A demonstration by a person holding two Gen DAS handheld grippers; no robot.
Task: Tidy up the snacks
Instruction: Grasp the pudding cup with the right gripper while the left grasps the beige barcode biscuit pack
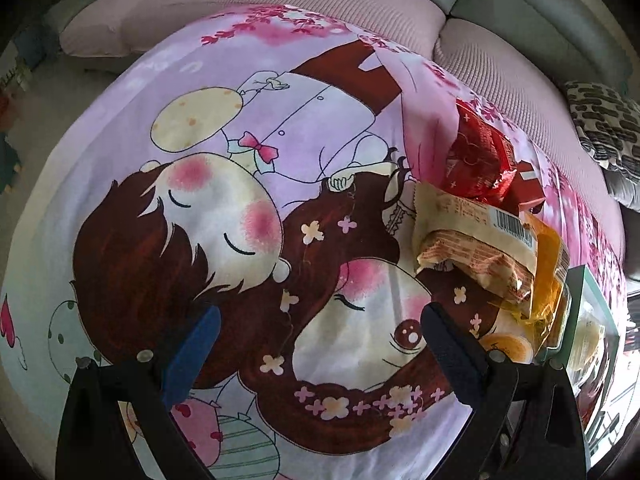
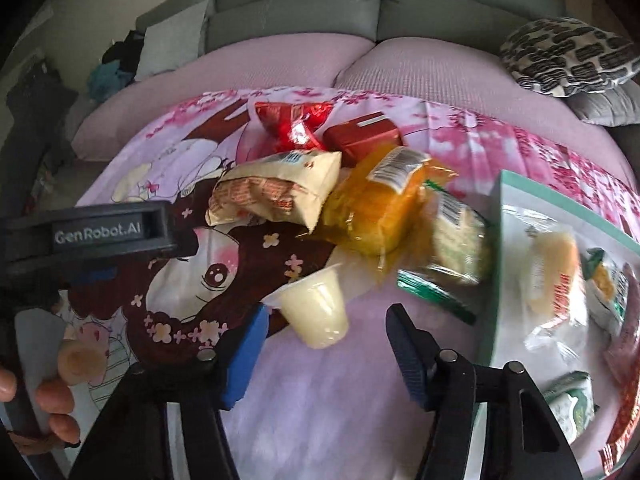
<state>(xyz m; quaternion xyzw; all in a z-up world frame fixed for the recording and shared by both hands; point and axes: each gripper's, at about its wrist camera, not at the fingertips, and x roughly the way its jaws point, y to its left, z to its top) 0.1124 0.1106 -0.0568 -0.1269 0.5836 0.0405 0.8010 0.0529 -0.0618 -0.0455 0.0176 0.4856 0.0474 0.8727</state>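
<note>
Tray (image 2: 496,264) contents blurred (pkgs unreadable), right claw (image 2: 324,344) agape

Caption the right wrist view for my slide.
Open right tool nears pale yellow plastic jelly cup lying tipped on cartoon-print cloth.

A cartoon-printed pink cloth (image 2: 312,400) covers the surface in front of a sofa and carries everything. On it lie a red foil packet (image 2: 294,126) and a dark red box (image 2: 362,134) at the far edge, a cream wrapped snack (image 2: 280,190) just nearer, an orange transparent packet (image 2: 378,208) touching it, a green-edged packet (image 2: 452,248), a pale jelly cup (image 2: 320,312) tipped on its side, and a teal-rimmed tray (image 2: 496,264) holding more wrapped snacks
</note>
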